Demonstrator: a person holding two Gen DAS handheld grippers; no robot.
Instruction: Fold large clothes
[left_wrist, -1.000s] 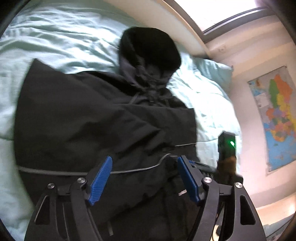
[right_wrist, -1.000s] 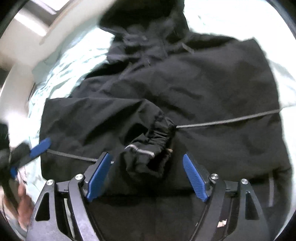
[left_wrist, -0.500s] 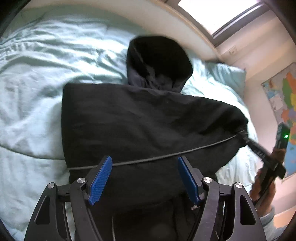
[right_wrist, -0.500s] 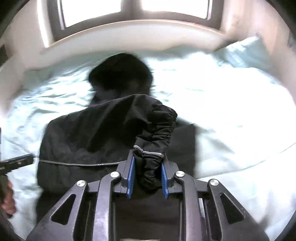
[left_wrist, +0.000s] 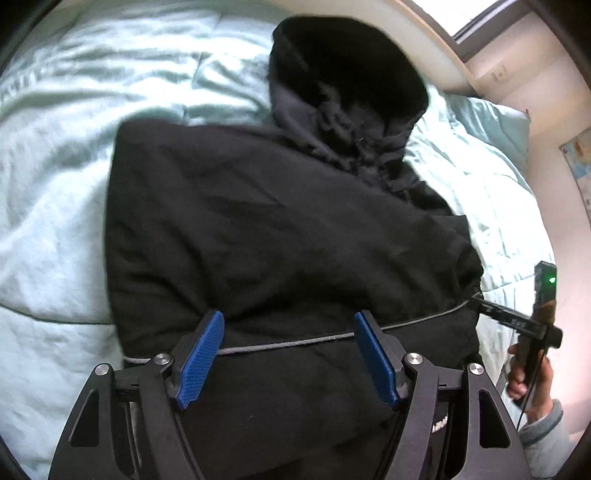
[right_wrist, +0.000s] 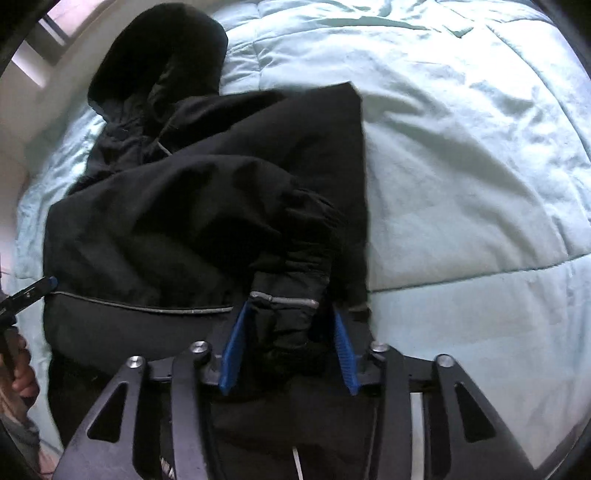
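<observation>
A black hooded jacket lies on a pale teal duvet, hood toward the window. My left gripper hangs open over the jacket's lower part, just above a thin grey piping line, with nothing between its pads. In the right wrist view a sleeve is folded across the jacket and its gathered cuff sits between the blue pads. My right gripper is opening, and its pads stand a little off the cuff. It also shows at the jacket's right edge.
The duvet spreads wide to the right of the jacket. A pillow lies by the wall under the window. A hand in a grey sleeve holds the right gripper; the left gripper's tip shows at the jacket's left edge.
The right gripper closed on the sleeve cuff, carried it across the jacket to the far side, and its jaws have now spread apart again. The left gripper came lower and closer to the jacket.
</observation>
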